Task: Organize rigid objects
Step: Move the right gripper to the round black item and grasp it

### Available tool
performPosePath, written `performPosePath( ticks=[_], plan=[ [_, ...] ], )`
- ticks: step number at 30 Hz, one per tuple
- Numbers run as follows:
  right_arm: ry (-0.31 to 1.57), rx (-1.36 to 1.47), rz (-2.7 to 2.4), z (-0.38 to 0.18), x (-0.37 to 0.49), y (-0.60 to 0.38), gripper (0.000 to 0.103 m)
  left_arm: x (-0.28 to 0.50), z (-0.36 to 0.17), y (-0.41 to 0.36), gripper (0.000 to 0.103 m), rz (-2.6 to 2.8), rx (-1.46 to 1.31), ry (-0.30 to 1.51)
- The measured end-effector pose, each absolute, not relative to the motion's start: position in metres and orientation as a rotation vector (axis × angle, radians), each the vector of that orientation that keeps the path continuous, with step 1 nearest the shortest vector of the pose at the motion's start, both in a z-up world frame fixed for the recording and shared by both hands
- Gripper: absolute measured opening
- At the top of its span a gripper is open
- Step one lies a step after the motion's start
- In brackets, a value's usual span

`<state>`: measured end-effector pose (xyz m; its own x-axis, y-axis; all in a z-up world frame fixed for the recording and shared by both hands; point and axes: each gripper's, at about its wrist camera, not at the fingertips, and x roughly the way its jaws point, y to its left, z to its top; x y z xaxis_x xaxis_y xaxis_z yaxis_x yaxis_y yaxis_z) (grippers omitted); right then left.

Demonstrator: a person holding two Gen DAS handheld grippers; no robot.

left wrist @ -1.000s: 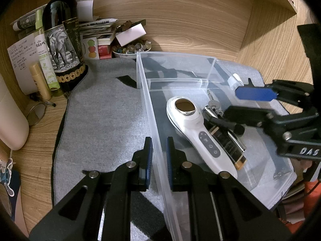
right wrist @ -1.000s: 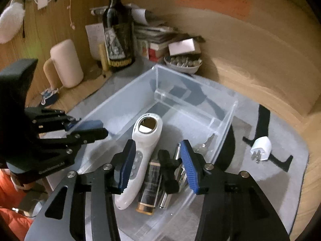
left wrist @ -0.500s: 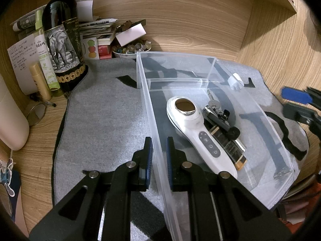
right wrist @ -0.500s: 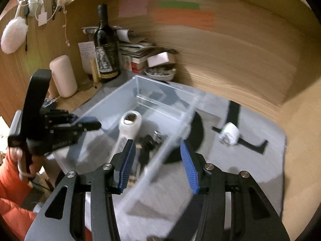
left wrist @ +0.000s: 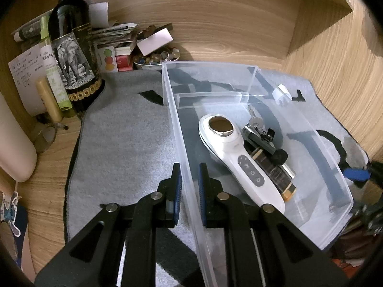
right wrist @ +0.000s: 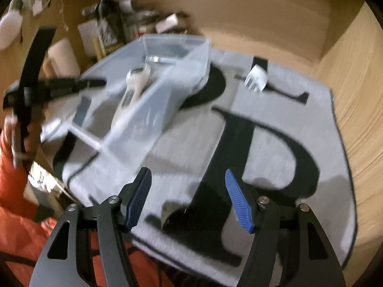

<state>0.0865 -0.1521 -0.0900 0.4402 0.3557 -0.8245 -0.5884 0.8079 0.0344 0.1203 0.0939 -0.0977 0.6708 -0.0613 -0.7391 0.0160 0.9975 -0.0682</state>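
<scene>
Our left gripper (left wrist: pixel 189 186) clamps the clear bin (left wrist: pixel 251 81) wall; our right gripper (right wrist: pixel 189 199) hovers spread, charger (right wrist: pixel 256 79) at one o'clock.

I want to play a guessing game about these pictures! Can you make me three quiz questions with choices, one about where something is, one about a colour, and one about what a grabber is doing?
1. Where is the small white plug?
A in the clear plastic bin
B on the grey mat beside the bin
C on the dark wine bottle

2. What colour is the long massager in the bin?
A white
B red
C green

3. The right gripper jaws are:
A open and empty
B shut on a key
C holding the plug

Answers: 1 B, it lies on the mat outside the bin wall. 2 A, its body is white. 3 A, a wide gap, nothing between.
</scene>
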Motion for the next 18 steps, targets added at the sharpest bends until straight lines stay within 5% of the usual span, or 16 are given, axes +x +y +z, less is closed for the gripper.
performPosePath(
  ticks=[2, 8, 18],
  plan=[
    [0.97, -0.282, 0.615, -0.1, 0.081, -0.152, 0.06, 0.121, -0.098, 0.095, 0.011, -0.044, -0.062, 0.836],
    [0.966, -0.261, 0.612, -0.114, 0.071, -0.156, 0.03, 0.12, -0.098, 0.096, 0.011, -0.045, -0.074, 0.835],
    [0.918, -0.204, 0.568, -0.1, 0.086, -0.158, 0.03, 0.12, -0.098, 0.096, 0.011, -0.045, -0.075, 0.834]
  ],
)
